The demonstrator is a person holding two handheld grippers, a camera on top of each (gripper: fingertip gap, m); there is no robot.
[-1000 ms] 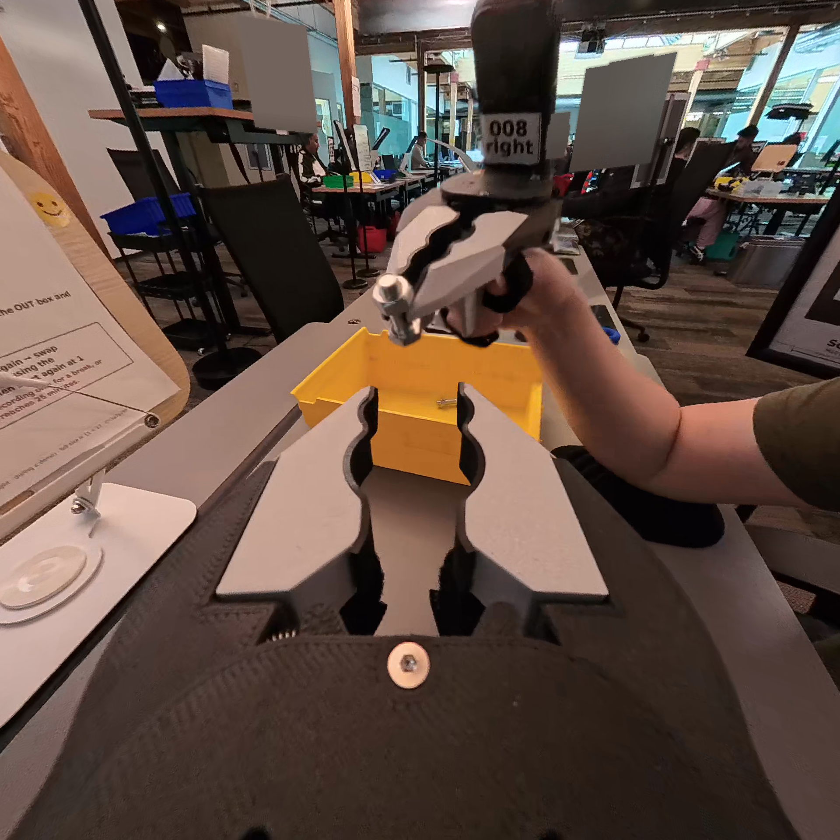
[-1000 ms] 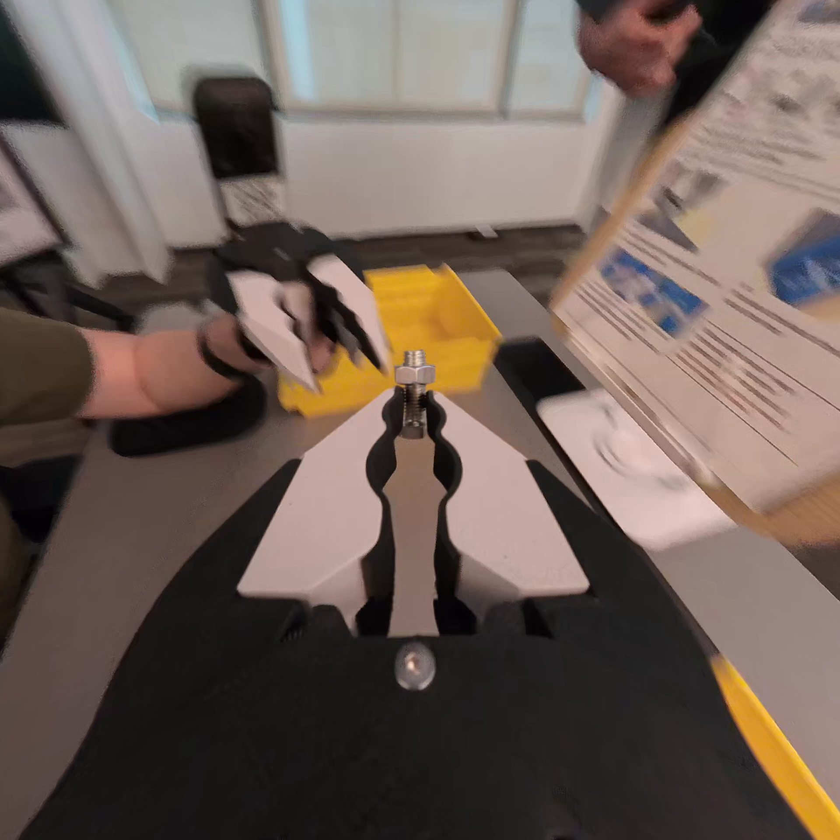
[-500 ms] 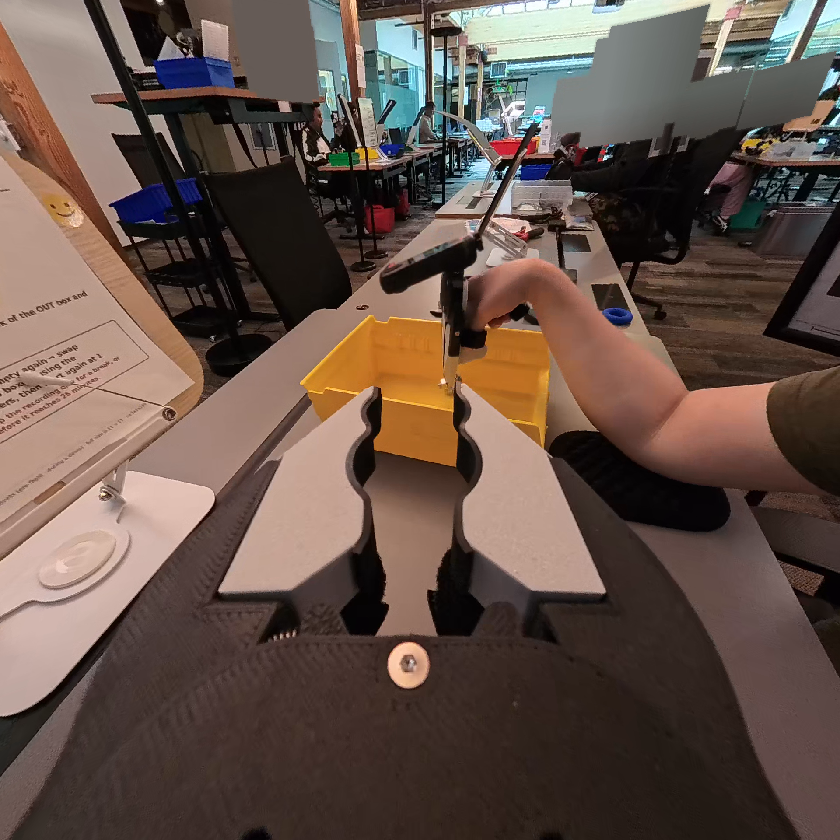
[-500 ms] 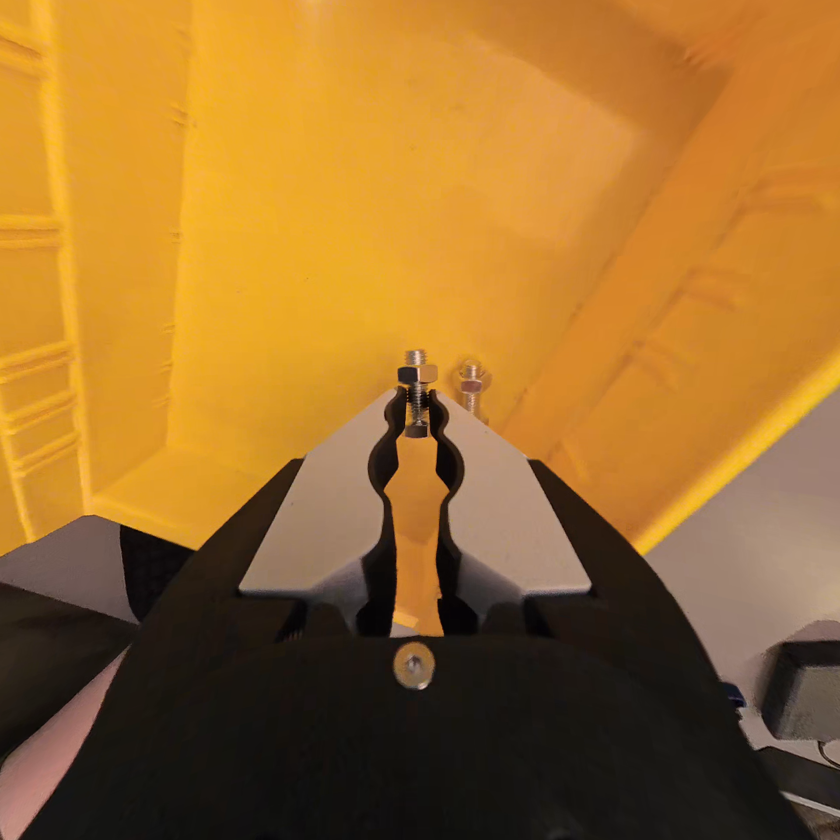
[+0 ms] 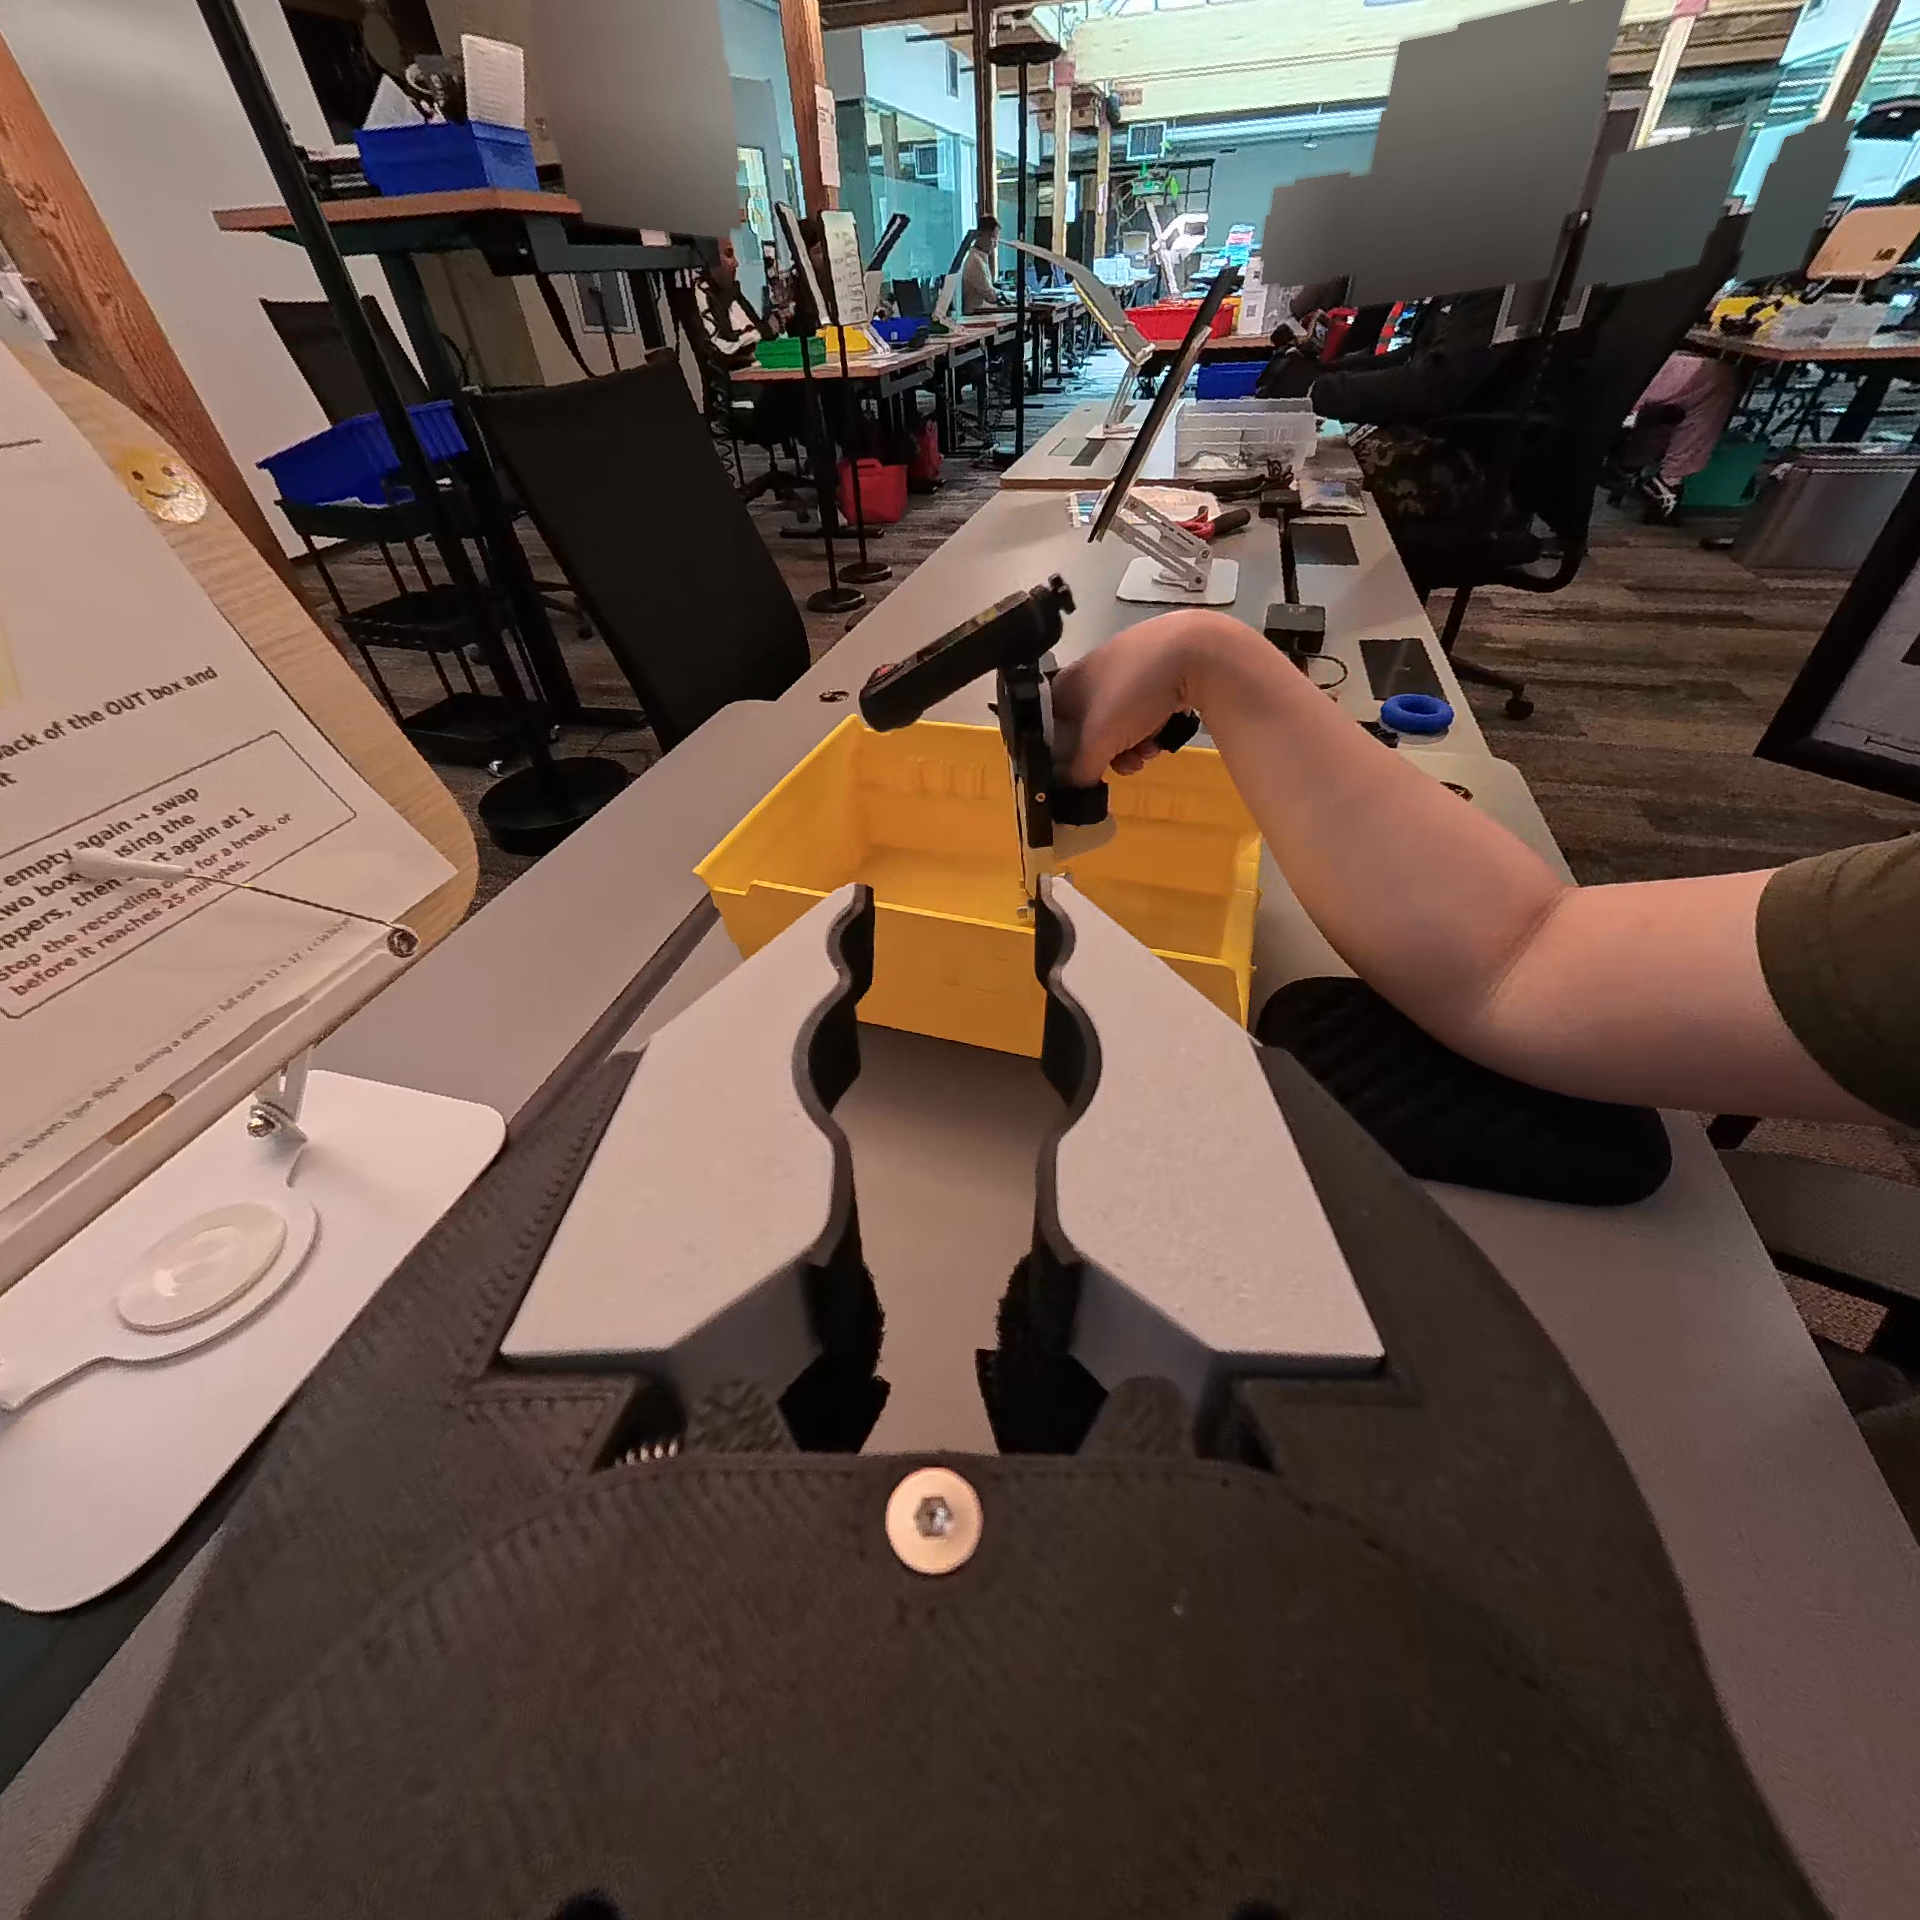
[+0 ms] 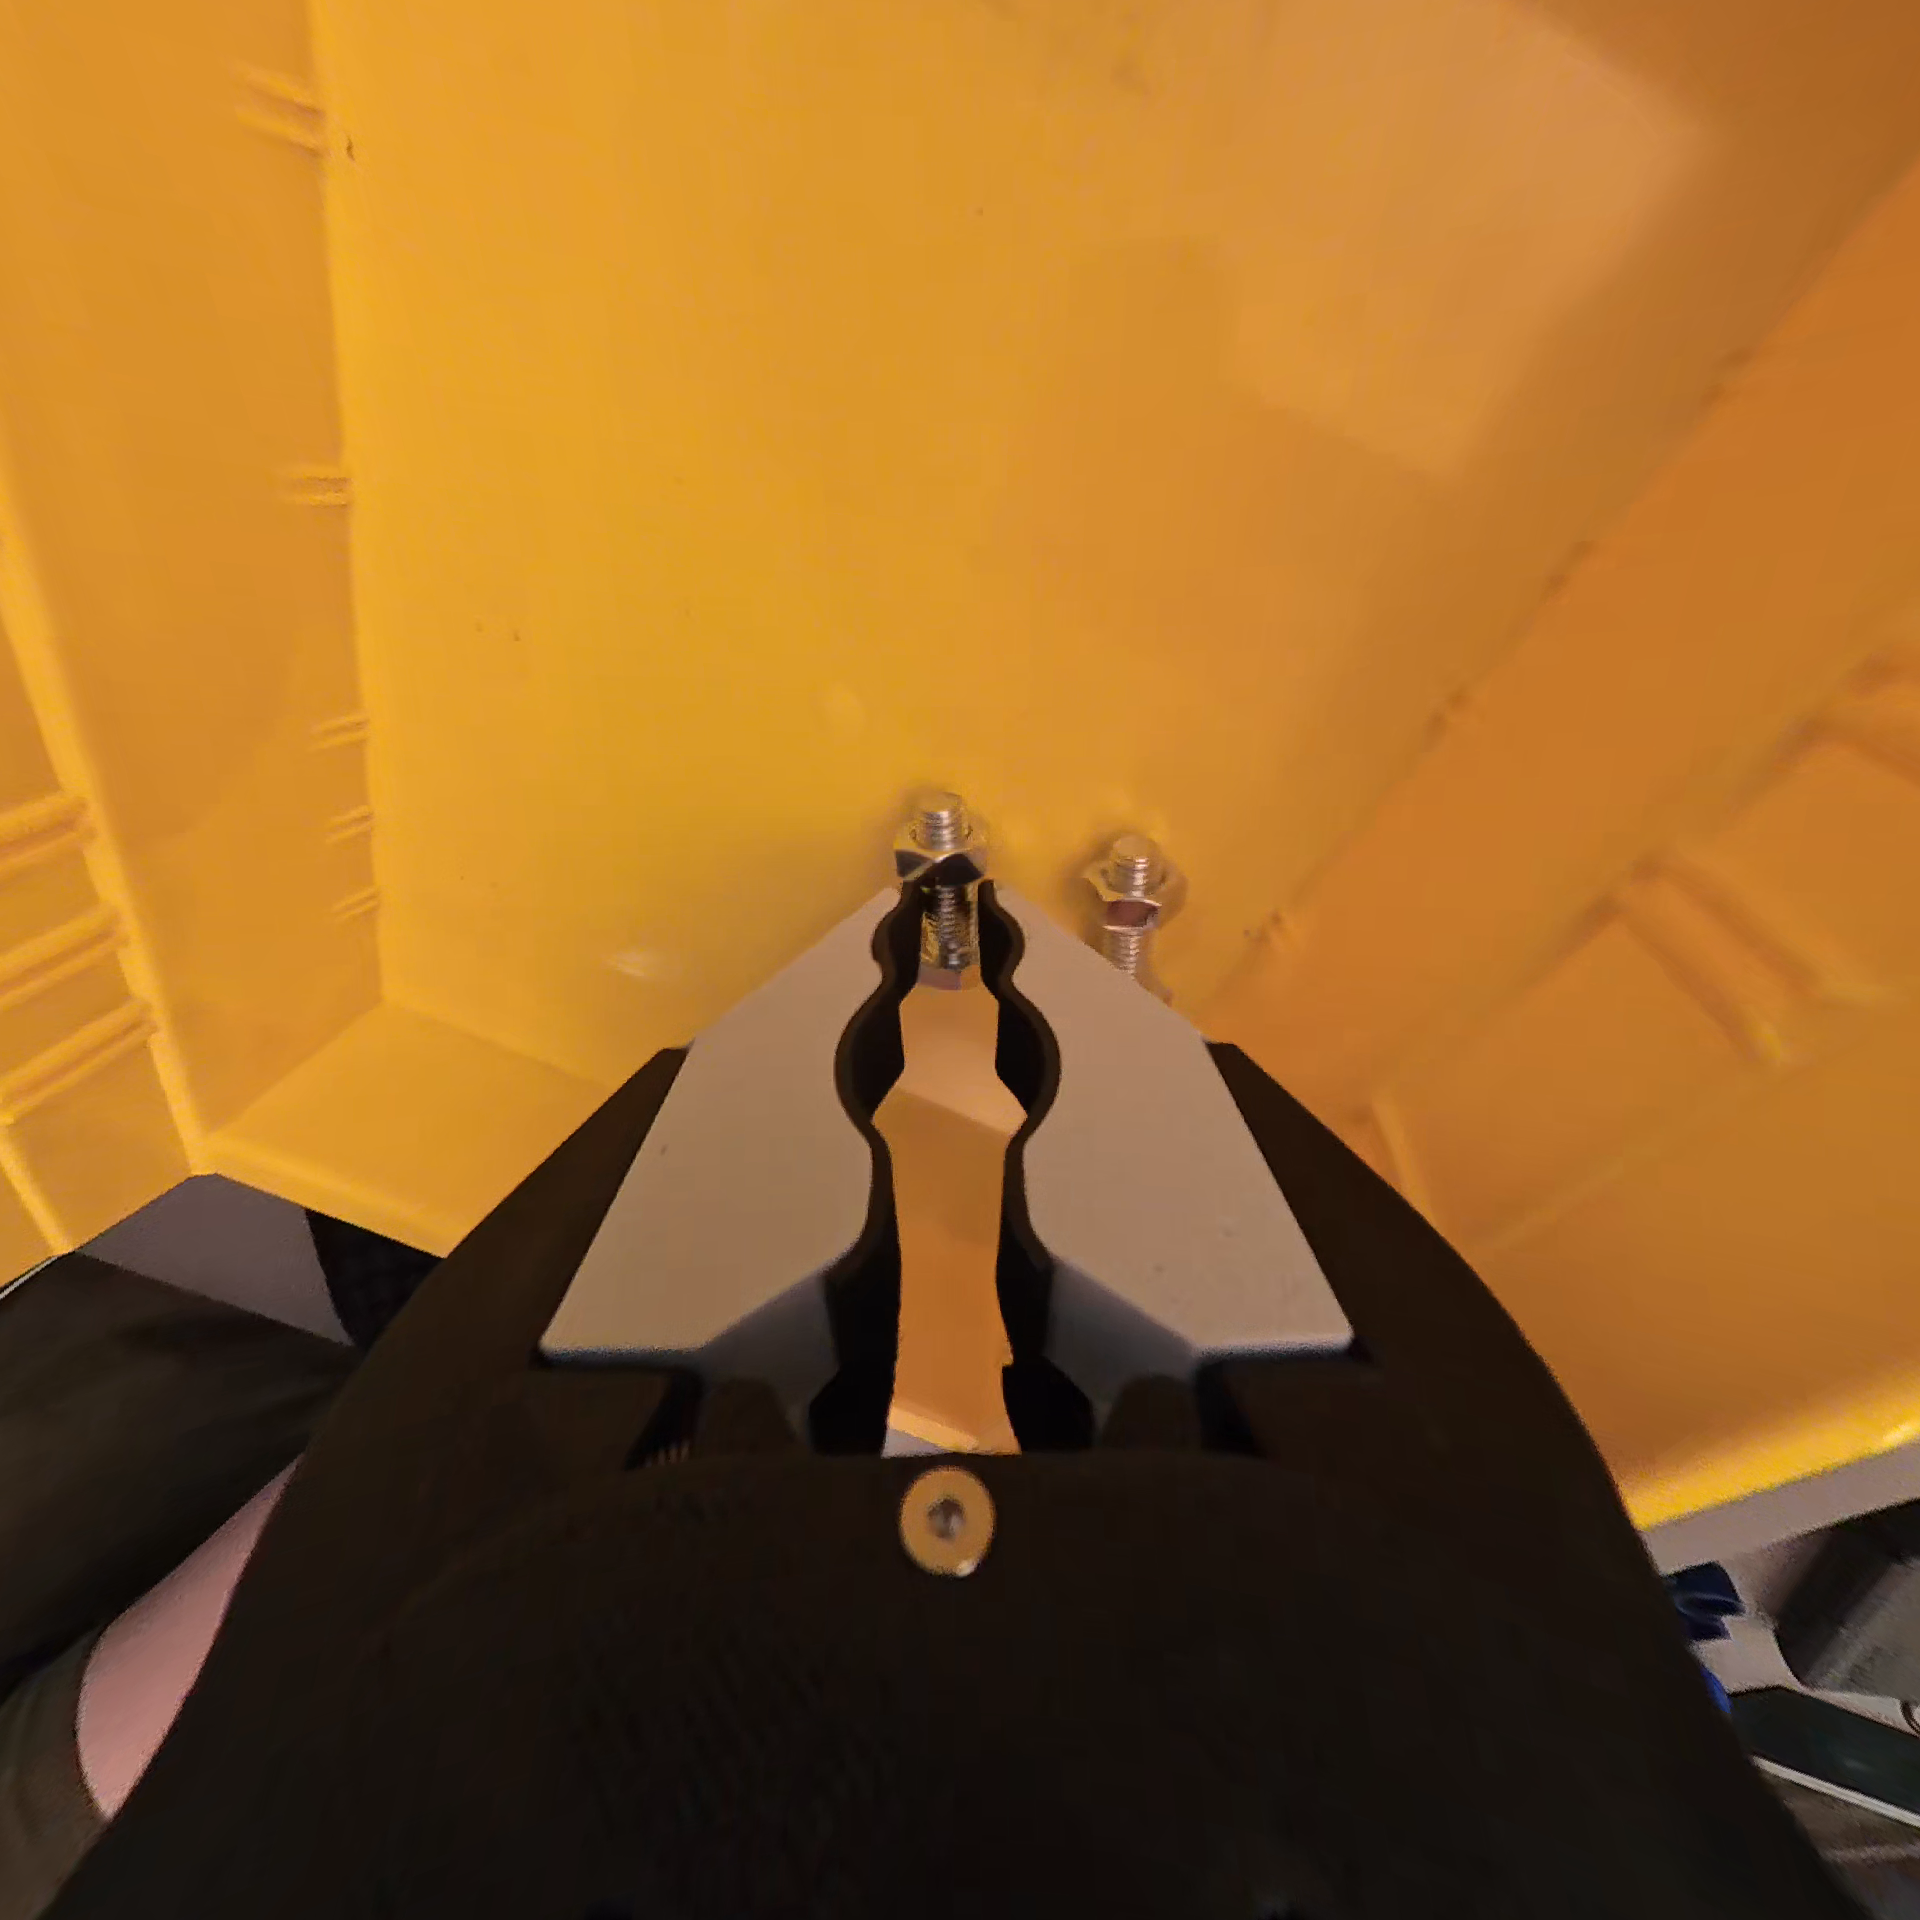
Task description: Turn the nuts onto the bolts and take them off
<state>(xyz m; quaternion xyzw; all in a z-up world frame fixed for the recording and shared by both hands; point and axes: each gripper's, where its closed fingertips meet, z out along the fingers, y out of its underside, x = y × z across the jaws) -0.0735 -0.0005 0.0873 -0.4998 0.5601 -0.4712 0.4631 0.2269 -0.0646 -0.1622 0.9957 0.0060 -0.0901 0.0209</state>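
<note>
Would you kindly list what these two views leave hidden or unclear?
- Right wrist view: the second bolt's lower end sits behind the right gripper's finger.
- Right wrist view: whether the held bolt touches the bin floor cannot be told.
- Left wrist view: the left gripper's finger hides the right gripper's tip; bin contents are out of sight.

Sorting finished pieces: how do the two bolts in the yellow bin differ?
The held bolt is clamped between the right gripper fingertips; the loose bolt lies free on the yellow bin floor. The held bolt shows clearly; the loose bolt is partly hidden behind a finger. Both are silvery and carry a nut.
</note>
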